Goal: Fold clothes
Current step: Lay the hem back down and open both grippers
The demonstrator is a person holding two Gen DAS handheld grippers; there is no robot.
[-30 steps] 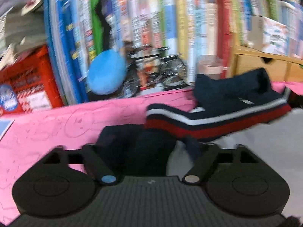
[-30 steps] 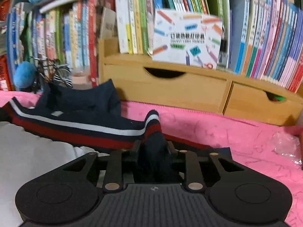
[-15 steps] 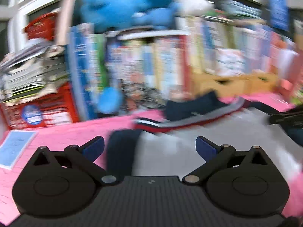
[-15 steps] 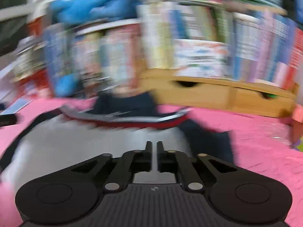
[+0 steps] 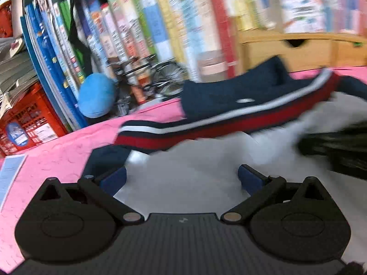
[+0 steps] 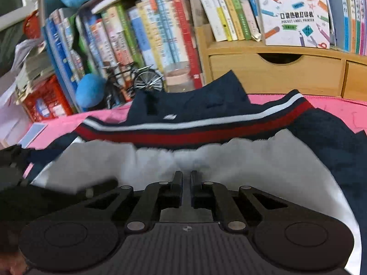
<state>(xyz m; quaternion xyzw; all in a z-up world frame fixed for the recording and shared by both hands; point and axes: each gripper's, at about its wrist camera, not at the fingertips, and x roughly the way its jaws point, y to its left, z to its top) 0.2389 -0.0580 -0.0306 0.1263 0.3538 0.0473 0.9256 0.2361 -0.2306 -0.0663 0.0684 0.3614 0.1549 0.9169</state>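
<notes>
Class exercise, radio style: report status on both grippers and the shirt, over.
Left gripper open, empty, over the white panel. Right gripper shut, nothing between its fingers. Polo shirt flat on pink mat, sleeves folded in. Nothing in the way.

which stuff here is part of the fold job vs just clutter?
Job:
- polo shirt, navy, white and red, spread on the pink mat
- left claw, open
- right claw, shut, empty

Clutter:
- books
- model bicycle
- blue plush
- red crate
- wooden drawers
</notes>
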